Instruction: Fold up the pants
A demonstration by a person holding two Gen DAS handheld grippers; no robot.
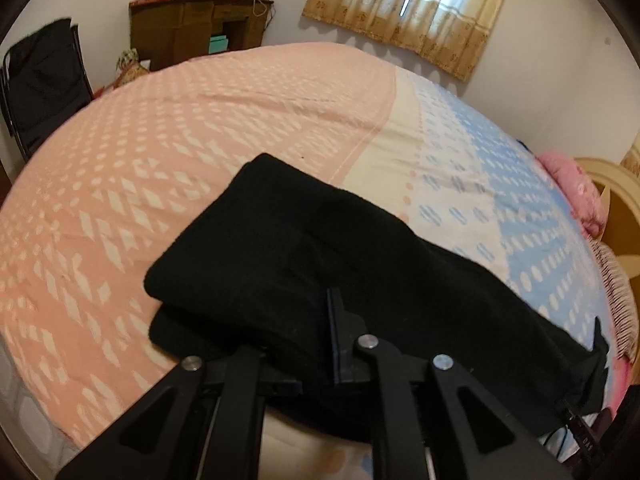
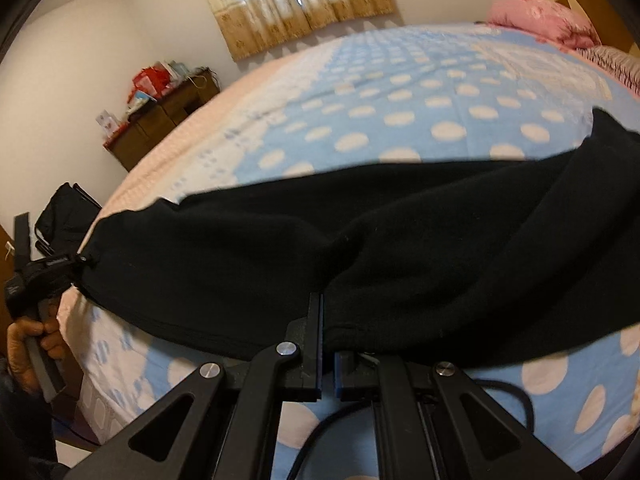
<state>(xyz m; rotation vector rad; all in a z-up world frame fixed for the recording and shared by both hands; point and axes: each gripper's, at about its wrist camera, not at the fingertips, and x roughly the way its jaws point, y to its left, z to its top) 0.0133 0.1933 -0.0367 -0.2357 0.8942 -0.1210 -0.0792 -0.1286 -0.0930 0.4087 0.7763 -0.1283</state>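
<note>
Right wrist: right gripper [image 2: 327, 344] clamped on black pants [image 2: 280, 248].

Soft, even daylight enters through a curtained window [image 1: 408, 12], seen at the top of the frame in both views, its panes blown out to white. The black pants [image 1: 320, 260] show almost no surface detail, reading as a flat dark mass. Shadows on the bed [image 1: 160, 160] are faint. Motion blur softens the right wrist view, most strongly along the upper edge of the pants and the dotted bedspread [image 2: 400, 100]. Fisheye distortion bulges the bed into a dome; dark vignetting fills the corners.
</note>
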